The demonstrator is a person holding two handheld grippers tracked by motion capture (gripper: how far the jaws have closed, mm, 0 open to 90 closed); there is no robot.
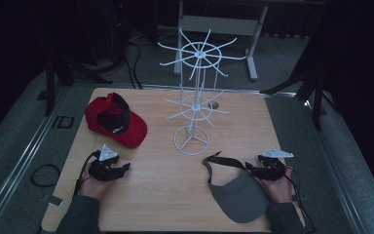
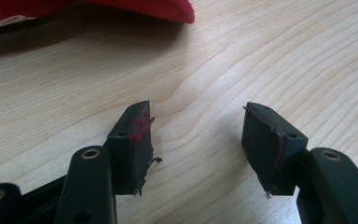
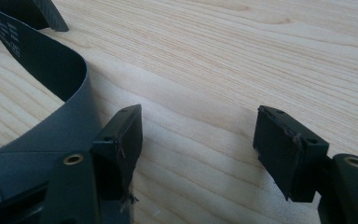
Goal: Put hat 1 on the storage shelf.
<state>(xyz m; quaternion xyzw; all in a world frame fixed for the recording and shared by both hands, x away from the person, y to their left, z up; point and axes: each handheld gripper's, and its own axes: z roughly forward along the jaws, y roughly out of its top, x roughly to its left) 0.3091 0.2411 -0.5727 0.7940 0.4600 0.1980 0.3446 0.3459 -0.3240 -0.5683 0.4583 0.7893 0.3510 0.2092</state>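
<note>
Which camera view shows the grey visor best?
The high view: the whole grey visor lies there, brim and strap, beside the right gripper. The right gripper view shows its band only; the left gripper view shows the red cap.

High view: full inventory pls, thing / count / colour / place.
table: 1, light wood, centre.
red cap: 1, red with black inside, far left of the table.
grey visor: 1, grey with a black strap, near right of the table.
wire rack: 1, white, two tiers of hooks, none holding anything, round base at the table's middle.
cable loop: 1, black, on the floor left of the table.
left gripper: 1, black, open, near left, by the cap.
right gripper: 1, black, open, beside the visor strap.
</note>
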